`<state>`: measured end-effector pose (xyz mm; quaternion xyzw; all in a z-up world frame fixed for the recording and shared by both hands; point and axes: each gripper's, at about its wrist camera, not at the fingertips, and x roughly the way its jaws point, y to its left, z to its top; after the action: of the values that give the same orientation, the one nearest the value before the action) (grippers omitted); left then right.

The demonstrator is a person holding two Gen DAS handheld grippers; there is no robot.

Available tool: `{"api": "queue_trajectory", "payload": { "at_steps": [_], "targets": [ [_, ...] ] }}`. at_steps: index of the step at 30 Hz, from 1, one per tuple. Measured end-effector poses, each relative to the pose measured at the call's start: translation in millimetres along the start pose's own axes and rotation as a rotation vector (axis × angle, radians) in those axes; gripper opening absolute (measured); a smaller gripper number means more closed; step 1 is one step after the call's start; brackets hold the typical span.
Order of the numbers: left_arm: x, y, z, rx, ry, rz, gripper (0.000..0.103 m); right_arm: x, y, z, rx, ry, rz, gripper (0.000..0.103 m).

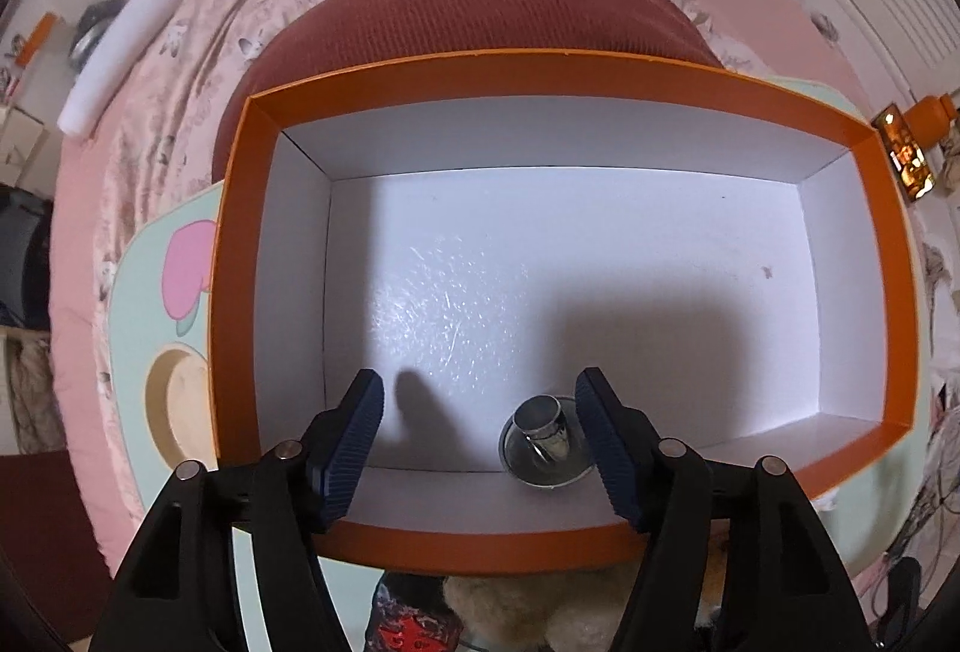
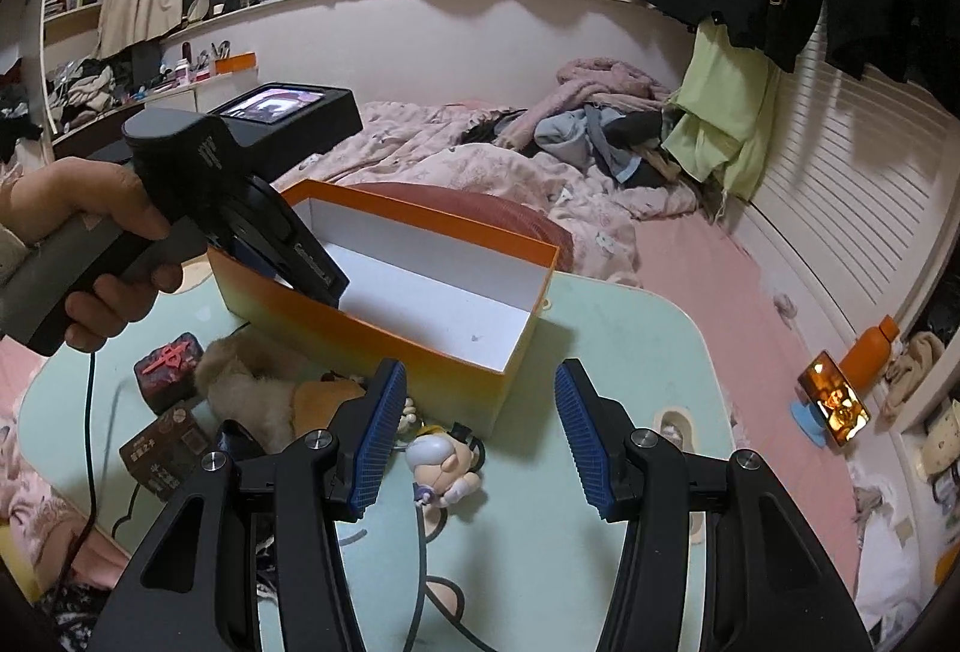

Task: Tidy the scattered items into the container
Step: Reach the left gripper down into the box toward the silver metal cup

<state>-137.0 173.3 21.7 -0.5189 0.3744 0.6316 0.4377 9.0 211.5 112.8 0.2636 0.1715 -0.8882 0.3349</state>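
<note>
Left claw (image 1: 480,436) hangs spread inside the orange box (image 1: 540,79), a small metal cup (image 1: 543,439) lying loose between its fingers, apparently just dropped. Right claw (image 2: 477,436), also spread, hovers over the figurine (image 2: 444,463) on the tabletop (image 2: 630,352), probably next.

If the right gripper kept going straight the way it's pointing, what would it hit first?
Most likely the small figurine lying on the table between the open right gripper fingers; beyond it stands the orange box. Depth is uncertain.
</note>
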Motion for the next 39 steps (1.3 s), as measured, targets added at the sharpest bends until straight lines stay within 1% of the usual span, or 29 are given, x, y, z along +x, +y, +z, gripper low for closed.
{"api": "queue_trajectory", "payload": {
  "at_steps": [2,8,14,15,17,19,21,25,27,31,32,35,39],
  "targets": [
    [1,-2,0,0.006,-0.003,0.013,0.073,0,0,0,0.002,0.0,0.005,0.053],
    [6,-8,2,0.017,0.006,0.062,0.08,1,-1,-2,0.005,0.002,0.008,0.053],
    [7,-8,5,-0.004,0.026,0.059,0.081,1,-3,-3,0.011,0.001,0.005,0.053],
    [6,-7,5,-0.01,0.028,0.049,0.081,1,-3,-3,0.012,0.001,0.004,0.053],
    [0,-4,7,-0.039,0.017,-0.02,0.081,1,-4,-5,0.015,0.002,0.005,0.053],
    [-4,-2,7,-0.07,0.025,-0.083,0.081,-1,-2,-8,0.017,0.002,0.007,0.053],
    [-7,-5,7,-0.072,0.037,-0.102,0.081,0,-1,-8,0.017,0.005,0.01,0.053],
    [-7,-14,6,-0.055,0.057,-0.077,0.081,-1,0,-9,0.019,0.006,0.013,0.053],
    [-2,-19,6,-0.044,0.09,-0.063,0.081,-1,-1,-9,0.023,0.007,0.017,0.053],
    [10,-14,11,-0.068,0.138,-0.022,0.081,-2,-2,-9,0.028,-0.001,0.021,0.053],
    [14,-13,12,-0.066,0.149,-0.014,0.083,-2,-3,-10,0.032,-0.001,0.022,0.053],
    [15,-10,11,-0.087,0.147,-0.039,0.083,-2,-7,-9,0.04,-0.006,0.021,0.053],
    [14,-10,8,-0.089,0.141,-0.034,0.083,-2,-10,-8,0.051,-0.01,0.021,0.053]
  ]
}}
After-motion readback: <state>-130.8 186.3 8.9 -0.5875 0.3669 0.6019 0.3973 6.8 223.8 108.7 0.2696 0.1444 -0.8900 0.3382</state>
